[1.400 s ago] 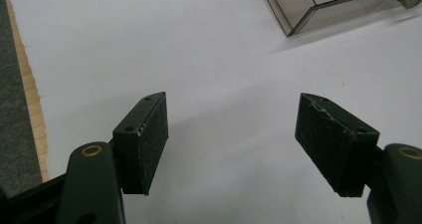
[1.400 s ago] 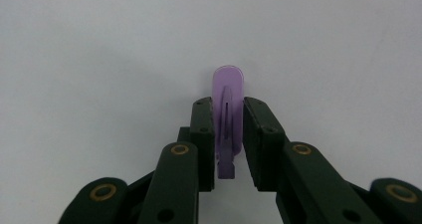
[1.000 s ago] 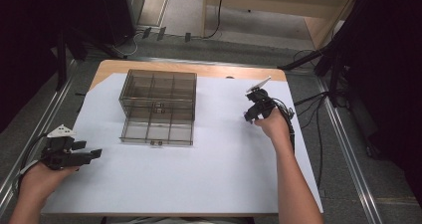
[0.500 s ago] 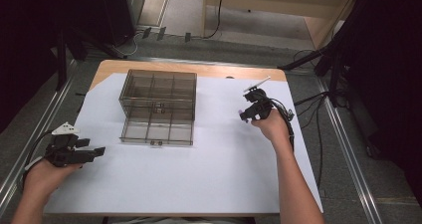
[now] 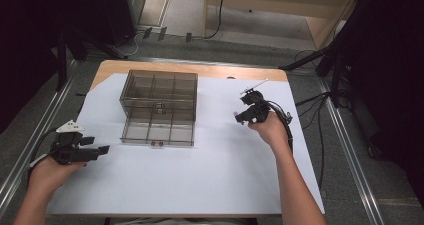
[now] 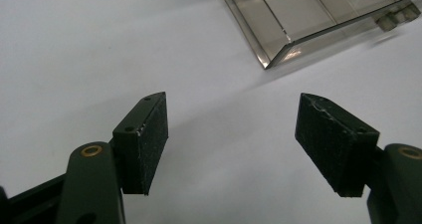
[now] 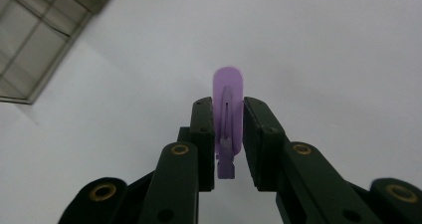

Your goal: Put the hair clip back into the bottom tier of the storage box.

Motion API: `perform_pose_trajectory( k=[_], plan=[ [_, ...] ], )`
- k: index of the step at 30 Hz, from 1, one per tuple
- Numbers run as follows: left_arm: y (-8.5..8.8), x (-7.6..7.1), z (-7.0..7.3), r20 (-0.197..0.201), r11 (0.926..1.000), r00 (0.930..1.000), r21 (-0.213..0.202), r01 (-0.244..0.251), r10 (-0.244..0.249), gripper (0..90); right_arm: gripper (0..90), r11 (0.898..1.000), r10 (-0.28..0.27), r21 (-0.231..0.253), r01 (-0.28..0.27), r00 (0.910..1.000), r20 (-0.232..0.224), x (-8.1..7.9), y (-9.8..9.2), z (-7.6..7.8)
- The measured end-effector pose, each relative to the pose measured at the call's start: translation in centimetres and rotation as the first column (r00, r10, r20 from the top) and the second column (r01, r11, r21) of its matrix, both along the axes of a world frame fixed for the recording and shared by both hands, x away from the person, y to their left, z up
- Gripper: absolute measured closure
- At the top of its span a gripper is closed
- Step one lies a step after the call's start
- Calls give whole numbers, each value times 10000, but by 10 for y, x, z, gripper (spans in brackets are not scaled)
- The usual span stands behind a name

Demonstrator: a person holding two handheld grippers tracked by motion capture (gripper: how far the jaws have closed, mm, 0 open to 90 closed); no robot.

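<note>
Glossy purple plastic clip (image 7: 228,109)

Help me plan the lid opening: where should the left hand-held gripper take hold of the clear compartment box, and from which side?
Judging by its pose, grip the clear compartment box at the front edge, by the two small latch tabs, coming from the person's side. That edge faces the left hand-held gripper, whose jaws stand open. The box walls look too wide to span.
</note>
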State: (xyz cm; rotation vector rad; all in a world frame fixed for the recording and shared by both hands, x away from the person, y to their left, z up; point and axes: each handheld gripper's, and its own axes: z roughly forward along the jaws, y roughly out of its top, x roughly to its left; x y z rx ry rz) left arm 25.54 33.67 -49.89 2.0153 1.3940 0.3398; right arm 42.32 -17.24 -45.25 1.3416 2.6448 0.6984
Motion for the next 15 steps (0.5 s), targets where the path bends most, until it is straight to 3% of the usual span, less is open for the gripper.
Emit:
perform_pose_trajectory(
  k=[15],
  plan=[
    [-6,6,1,-2,9997,9997,-53,235,-235,300,773,9987,504,86,-506,9984,251,-13,15,3]
  ],
)
